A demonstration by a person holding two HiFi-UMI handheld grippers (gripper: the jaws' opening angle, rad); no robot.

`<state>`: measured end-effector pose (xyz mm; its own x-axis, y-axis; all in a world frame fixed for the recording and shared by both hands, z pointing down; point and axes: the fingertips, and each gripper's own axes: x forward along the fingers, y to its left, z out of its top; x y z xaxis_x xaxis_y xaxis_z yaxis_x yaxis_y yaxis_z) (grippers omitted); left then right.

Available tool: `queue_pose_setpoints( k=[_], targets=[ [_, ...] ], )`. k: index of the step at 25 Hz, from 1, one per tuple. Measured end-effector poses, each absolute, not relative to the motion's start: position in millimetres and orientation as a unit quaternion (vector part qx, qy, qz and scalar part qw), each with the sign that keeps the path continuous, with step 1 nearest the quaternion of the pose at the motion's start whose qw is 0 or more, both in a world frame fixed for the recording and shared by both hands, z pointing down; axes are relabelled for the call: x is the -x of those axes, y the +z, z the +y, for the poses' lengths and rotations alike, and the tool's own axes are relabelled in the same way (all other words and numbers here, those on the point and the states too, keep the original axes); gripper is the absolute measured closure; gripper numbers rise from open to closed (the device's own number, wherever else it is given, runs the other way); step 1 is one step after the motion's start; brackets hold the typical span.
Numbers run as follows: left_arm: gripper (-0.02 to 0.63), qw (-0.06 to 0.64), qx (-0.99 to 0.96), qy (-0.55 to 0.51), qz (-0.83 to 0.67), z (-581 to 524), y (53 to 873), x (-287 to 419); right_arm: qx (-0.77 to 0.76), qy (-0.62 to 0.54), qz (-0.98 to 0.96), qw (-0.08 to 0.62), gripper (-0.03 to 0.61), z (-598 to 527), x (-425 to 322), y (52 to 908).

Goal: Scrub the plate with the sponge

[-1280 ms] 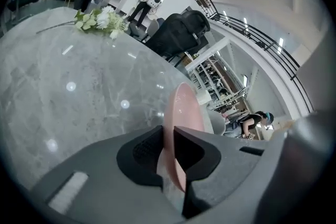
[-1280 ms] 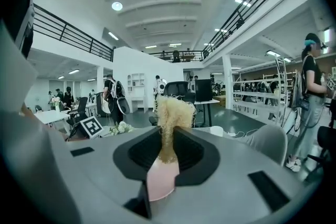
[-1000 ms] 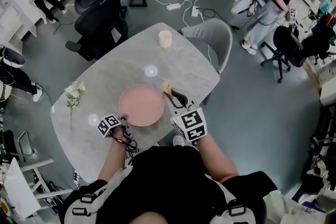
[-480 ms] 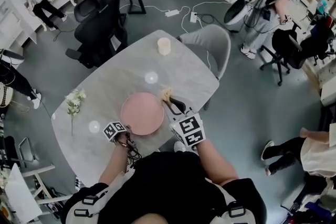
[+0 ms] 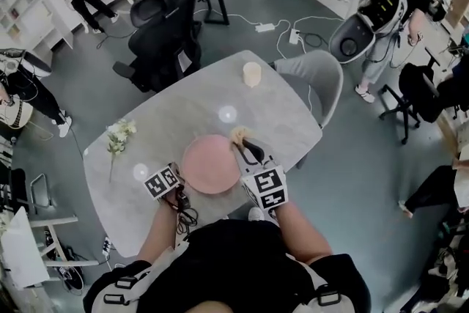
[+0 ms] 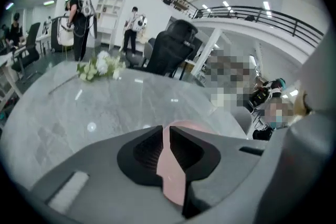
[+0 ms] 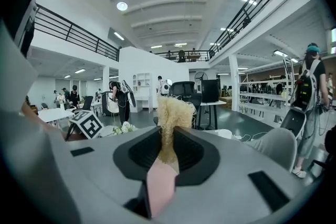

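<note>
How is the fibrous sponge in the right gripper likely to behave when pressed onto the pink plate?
The sponge looks frayed and stringy, so it probably squashes and bends, not stiff. It likely weighs little: the right gripper holds it by a narrow pinch. Loose strands may shed on the plate.

The left gripper [image 6: 164, 134] blocks nearly all of the plate [image 6: 185, 125] in its own view; we see only a pink sliver above the jaws. The lower end of the sponge [image 7: 169, 113] disappears between the jaws of the right gripper [image 7: 168, 136]. In the head view, the sponge is too small for us to tell its texture.
</note>
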<state>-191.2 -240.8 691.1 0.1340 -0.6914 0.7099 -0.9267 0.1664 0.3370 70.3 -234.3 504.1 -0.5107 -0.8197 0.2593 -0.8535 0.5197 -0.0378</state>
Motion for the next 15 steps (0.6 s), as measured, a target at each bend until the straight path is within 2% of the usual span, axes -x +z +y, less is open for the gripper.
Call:
queue_pose_setpoints(
  k=[5, 8, 10, 15],
  targets=[
    [0.572, 0.22, -0.694, 0.091, -0.68, -259, 570, 197, -0.503, 0.058, -0.861, 0.048, 0.514, -248, -63, 480],
    [0.597, 0.112, -0.709, 0.052, -0.695, -255, 499, 197, -0.509, 0.042, -0.859, 0.027, 0.514, -254, -58, 467],
    [0.607, 0.073, -0.715, 0.031, -0.694, -247, 466, 194, -0.504, 0.03, -0.863, 0.018, 0.514, -255, -53, 459],
    [0.608, 0.034, -0.728, 0.016, -0.685, -228, 433, 182, -0.493, 0.013, -0.87, -0.002, 0.514, -254, -43, 443]
  ],
)
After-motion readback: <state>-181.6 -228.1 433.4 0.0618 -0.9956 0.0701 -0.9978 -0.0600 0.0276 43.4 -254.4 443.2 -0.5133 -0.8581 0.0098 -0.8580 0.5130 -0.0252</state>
